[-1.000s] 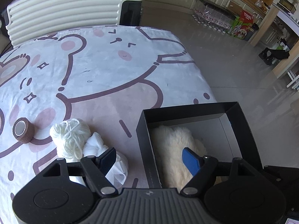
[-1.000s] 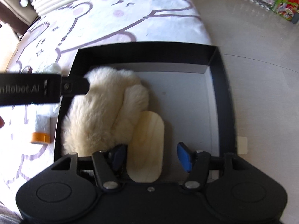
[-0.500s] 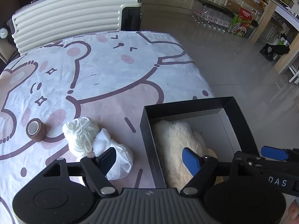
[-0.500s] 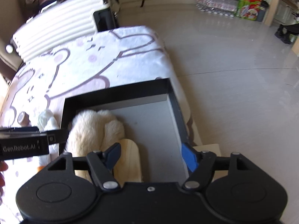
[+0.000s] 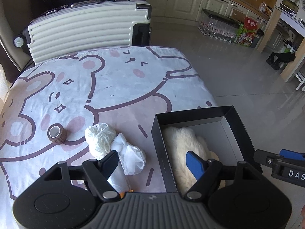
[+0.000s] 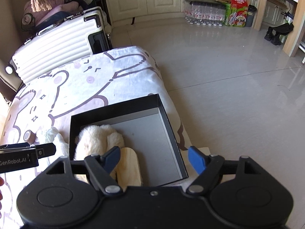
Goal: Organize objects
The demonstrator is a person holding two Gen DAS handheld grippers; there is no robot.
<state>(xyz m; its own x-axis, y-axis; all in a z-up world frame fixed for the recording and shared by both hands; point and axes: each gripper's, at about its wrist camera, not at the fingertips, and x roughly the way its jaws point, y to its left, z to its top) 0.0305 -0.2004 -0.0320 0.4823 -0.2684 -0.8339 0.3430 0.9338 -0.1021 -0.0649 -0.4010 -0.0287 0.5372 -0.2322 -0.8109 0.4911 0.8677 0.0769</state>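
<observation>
Claws first: your left claw (image 5: 152,159) is spread wide and grasps nothing, poised above the box's (image 5: 158,139) left wall; your right claw (image 6: 155,157) is likewise spread and bare above the box's near end. Inside the box a plush (image 6: 95,139) lies along the left wall with a wood board (image 6: 128,167) beside it. Left of the box on the worktop (image 5: 114,87) sit yarn (image 5: 99,137), a white bundle (image 5: 131,154) touching it, and a tape roll (image 5: 56,133) farther left.

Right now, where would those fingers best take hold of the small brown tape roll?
The brown tape roll lies tilted on the bear-print cloth, its hollow core facing up. Probably come from above, pinching across its round outer wall; nothing crowds it, and the yarn ball sits apart.
</observation>
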